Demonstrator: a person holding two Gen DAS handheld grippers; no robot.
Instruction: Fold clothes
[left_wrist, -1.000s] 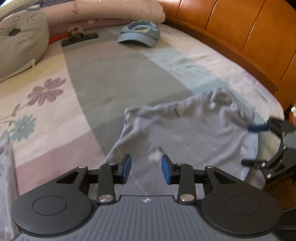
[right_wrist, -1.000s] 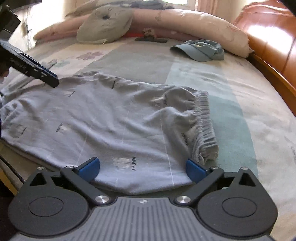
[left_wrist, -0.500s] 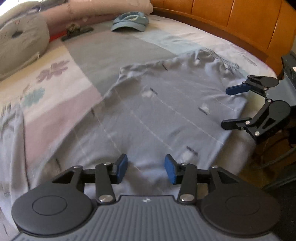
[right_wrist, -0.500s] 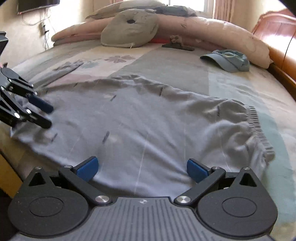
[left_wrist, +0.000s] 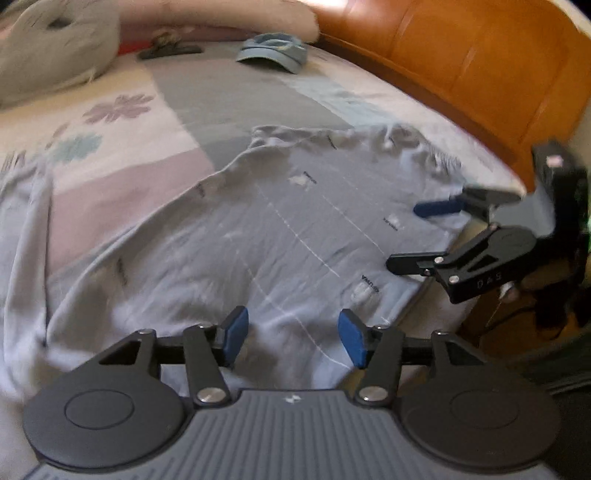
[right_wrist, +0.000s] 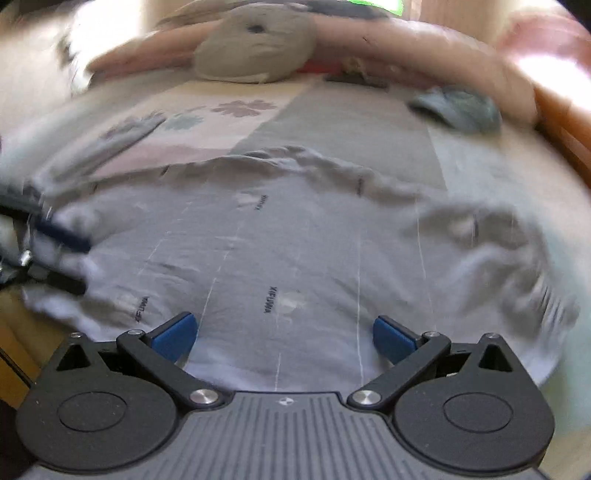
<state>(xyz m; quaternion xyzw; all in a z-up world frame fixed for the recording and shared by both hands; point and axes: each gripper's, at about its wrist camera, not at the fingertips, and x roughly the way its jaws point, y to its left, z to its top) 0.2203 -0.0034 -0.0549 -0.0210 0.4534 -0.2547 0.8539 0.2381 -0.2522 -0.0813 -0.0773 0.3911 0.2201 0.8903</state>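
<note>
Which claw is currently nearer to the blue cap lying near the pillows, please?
Right, as far as one can judge. The right claw sits at the garment's waistband end, the side toward the cap. The left claw is at the opposite end, farther from it.

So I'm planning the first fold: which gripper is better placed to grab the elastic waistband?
Probably right: the right gripper, open, hovers nearest the gathered waistband of the grey shorts; the left gripper is farther.
</note>
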